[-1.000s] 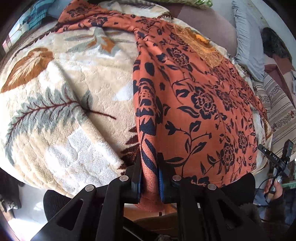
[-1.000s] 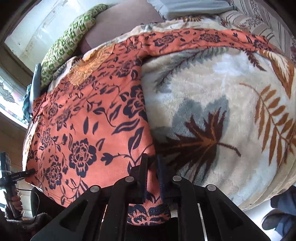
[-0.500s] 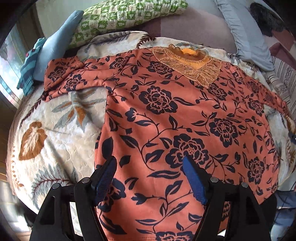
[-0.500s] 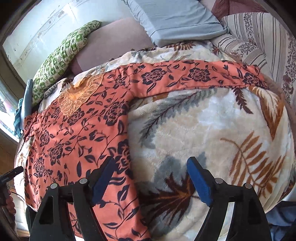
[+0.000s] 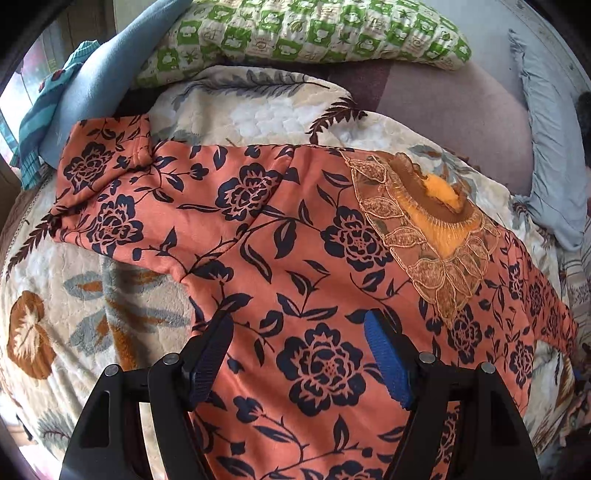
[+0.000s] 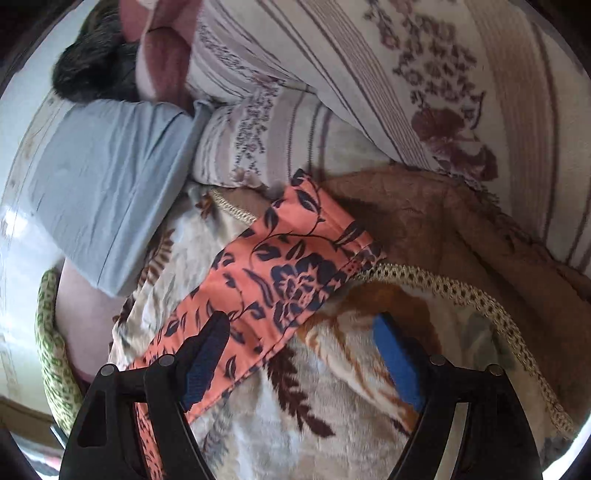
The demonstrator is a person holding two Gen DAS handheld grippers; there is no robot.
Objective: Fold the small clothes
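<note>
**Two open grippers, one unfolded top: where the fold could slip**

Two sets of tongs stand spread wide with nothing pinched between them. Nearest in the left wrist view, the left gripper [image 5: 299,354] hangs over the body of the orange floral top [image 5: 295,266], its blue pads apart and clear of the cloth. The top lies face up and spread flat on the leaf-print blanket [image 5: 92,314], one sleeve reaching out to the far left, the embroidered neckline [image 5: 428,229] toward the far right. Beyond it sit a green checked pillow [image 5: 314,33] and a blue cloth [image 5: 96,81].

In the right wrist view, the right gripper [image 6: 303,362] hovers with the left pad over the other sleeve [image 6: 291,266] and the right pad over bare blanket. The sleeve's cuff lies near the blanket's crocheted edge [image 6: 461,291], with a grey-blue pillow [image 6: 107,192] and striped bedding [image 6: 406,92] farther off.

The likely next step is to take up the sleeves and fold them in. Risks, as I judge them:

- The plush blanket is soft; a pad pushed down too deep could pinch blanket pile along with the sleeve and drag it.
- The right gripper straddles the sleeve's edge, so closing here may catch only a thin margin that slips out.
- The right cuff could snag on the crocheted edge when lifted.
- The blanket's rounded surface may let the top slide, skewing the fold.
</note>
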